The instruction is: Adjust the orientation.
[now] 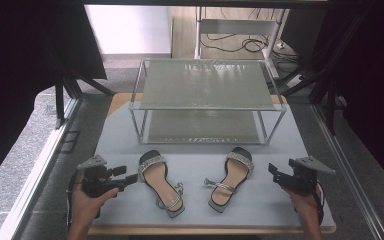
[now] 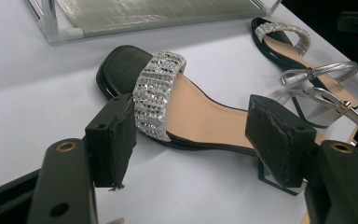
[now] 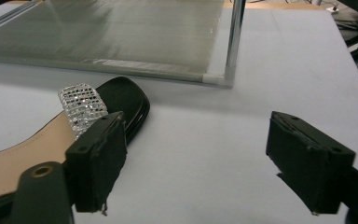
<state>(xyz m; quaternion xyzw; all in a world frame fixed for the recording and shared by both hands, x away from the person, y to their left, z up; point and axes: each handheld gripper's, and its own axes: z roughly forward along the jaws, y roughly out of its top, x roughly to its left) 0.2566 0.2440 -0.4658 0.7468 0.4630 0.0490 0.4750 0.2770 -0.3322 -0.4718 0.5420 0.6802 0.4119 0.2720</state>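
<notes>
Two sandals, left sandal (image 1: 160, 182) and right sandal (image 1: 230, 179), lie on the desk (image 1: 275, 200) before the bare two-tier rack (image 1: 205, 100). Left hand-held gripper (image 1: 125, 177) and right hand-held gripper (image 1: 274, 172) flank them, released; apparently nothing shelved yet.

I take this for a lab recording station, not a home or a shop. My pale grey table mat (image 1: 280, 150) lies on a wooden board and is fenced by black metal frame struts (image 1: 62, 97) hung with dark curtains. Behind it, loose black cables (image 1: 240, 45) trail over a wooden floor beside a white metal stand (image 1: 235, 27). The staged props are a two-tier metal-framed shoe rack (image 1: 205, 85) and black rhinestone-strapped sandals (image 1: 157, 175).
</notes>
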